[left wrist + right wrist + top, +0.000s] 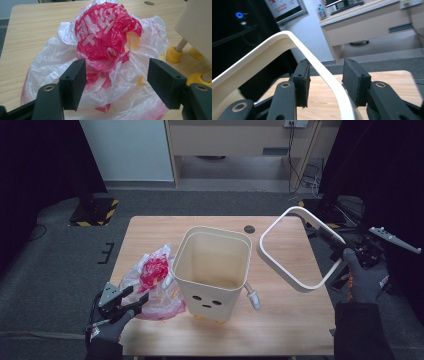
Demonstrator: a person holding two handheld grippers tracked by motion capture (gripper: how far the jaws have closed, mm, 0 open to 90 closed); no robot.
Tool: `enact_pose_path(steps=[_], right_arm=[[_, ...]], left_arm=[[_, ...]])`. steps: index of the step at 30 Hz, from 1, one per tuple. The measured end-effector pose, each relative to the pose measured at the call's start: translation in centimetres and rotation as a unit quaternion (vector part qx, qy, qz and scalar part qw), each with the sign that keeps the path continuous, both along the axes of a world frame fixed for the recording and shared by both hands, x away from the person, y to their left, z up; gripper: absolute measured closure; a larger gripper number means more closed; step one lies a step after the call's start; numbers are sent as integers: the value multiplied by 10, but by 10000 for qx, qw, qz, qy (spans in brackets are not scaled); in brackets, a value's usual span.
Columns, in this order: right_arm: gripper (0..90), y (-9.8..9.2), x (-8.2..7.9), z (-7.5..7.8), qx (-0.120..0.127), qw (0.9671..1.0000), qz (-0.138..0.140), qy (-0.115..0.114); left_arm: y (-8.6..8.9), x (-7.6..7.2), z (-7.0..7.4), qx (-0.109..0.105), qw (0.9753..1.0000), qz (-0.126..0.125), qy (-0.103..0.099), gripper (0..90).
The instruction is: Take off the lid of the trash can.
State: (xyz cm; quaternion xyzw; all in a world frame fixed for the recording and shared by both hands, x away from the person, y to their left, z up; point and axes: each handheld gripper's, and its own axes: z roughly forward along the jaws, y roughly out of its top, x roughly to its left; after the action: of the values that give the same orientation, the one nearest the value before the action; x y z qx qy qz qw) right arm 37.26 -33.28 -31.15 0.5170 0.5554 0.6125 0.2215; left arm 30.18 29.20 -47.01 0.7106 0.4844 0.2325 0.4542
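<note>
So far: ring frame (295, 251) lifted off bin (212, 270), straddled loosely by right gripper (325, 82); left gripper (116, 82) fingers spread around plastic bag (105, 57), ungrasped. Lining remains.

plastic bag (105, 50): red-and-white print | bin (212, 270): cream, yellow feet | frame (295, 247): cream
</note>
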Motion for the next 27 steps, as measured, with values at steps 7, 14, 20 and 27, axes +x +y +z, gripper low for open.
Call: enact_pose_path(steps=[7,14,20,27], right_arm=[[577,0,4,-40,-218,9995,-209,101],[578,9,13,-83,-492,9976,-362,330],[577,18,18,-115,-689,9951,-323,625],[576,26,24,-150,-904,9895,-195,1114]], left_arm=[[0,0,0,27,10000,9,17,312],[0,0,0,7,10000,29,-2,311],[1,0,0,15,10000,30,-14,312],[1,0,1,52,10000,14,-22,312]])
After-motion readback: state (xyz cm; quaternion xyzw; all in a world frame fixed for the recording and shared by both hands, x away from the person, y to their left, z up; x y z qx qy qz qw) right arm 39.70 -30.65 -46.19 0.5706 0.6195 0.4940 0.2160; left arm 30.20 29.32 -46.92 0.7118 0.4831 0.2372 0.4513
